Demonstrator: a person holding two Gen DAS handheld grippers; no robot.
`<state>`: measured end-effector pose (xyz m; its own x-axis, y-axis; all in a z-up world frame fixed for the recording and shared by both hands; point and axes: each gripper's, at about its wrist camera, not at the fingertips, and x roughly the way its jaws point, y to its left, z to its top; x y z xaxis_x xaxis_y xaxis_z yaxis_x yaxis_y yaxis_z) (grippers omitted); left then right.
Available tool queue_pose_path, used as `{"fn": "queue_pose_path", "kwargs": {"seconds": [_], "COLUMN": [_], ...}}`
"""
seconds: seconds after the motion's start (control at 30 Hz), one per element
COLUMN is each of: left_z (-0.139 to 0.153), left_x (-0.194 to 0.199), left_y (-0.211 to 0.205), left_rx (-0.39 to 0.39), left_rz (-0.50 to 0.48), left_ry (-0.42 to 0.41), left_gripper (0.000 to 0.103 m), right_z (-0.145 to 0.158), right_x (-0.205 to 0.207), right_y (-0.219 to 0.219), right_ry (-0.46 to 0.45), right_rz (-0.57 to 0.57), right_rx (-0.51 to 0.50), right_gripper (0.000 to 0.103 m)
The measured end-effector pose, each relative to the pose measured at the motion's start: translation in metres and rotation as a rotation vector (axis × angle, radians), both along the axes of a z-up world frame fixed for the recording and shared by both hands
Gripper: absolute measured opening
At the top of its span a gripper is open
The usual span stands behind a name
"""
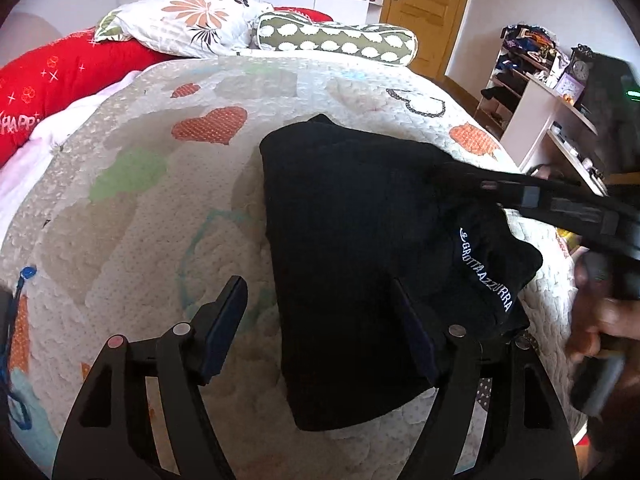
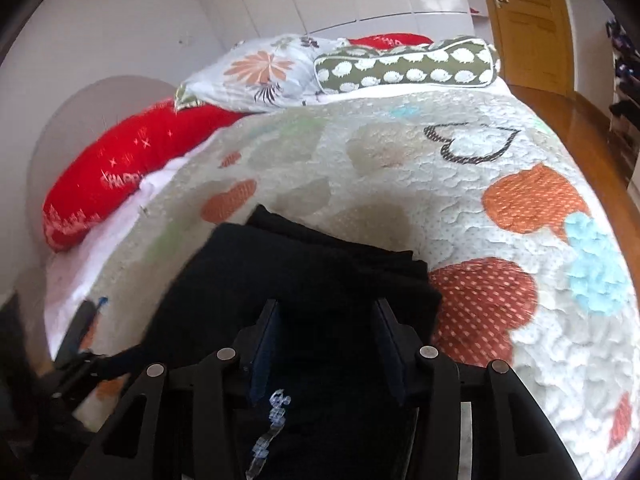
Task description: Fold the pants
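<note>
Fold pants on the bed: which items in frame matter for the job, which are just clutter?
Job:
- black pants, folded on the quilt
- quilt, the work surface
- left gripper, open
- right gripper, open over the pants

Clutter:
- red cushion
- floral pillow
- green bolster
- shelves
- door

Home bedroom: quilted bed [image 1: 132, 208] w/ pillows [image 1: 192, 20], wooden door [image 1: 428, 4] (cluttered shelves [image 1: 516, 80] nearby).
</note>
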<state>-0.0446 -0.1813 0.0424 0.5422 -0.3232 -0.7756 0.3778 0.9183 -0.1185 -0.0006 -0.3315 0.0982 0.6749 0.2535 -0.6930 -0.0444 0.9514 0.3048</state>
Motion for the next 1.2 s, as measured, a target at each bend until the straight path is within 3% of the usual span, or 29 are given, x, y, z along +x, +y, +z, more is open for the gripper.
{"fn": "queue_pose_path", "kwargs": {"seconds": [0.13, 0.3, 0.37, 0.57, 0.8, 1.2], "left_z": [0.001, 0.0, 0.001, 0.018, 0.049, 0.074], "left_x": [-0.004, -0.006, -0.009, -0.021, -0.05, -0.087], "left_y": [0.0, -0.003, -0.003, 0.003, 0.007, 0.026], "left_rx": [-0.001, -0.006, 0.003, 0.004, 0.024, -0.012], "left_rz": [0.014, 0.025, 0.033, 0.053, 0.078, 0.118], "left_ry": [0.004, -0.001, -0.011, -0.045, -0.155, -0.212], "left_gripper": [0.075, 0.075, 0.075, 0.075, 0.075, 0.075], "right_z": [0.012, -0.024, -0.026, 0.006, 0.039, 0.053], "right_x": [-0.038, -0.058, -0.059, -0.084, -0.117, -0.145], "right_y": [0.005, 0.018, 0.013, 0.001, 0.009, 0.026], "right_ry": [-0.038, 0.015, 0.019, -0.058, -0.163, -0.188], "right_rz": [0.023, -0.005, -0.027, -0.066, -0.12, -0.11], "right_rx": [-0.014, -0.153, -0.131, -0.053, -0.091, -0.088], "right_gripper": [0.045, 0.046, 0.046, 0.048, 0.049, 0.049]}}
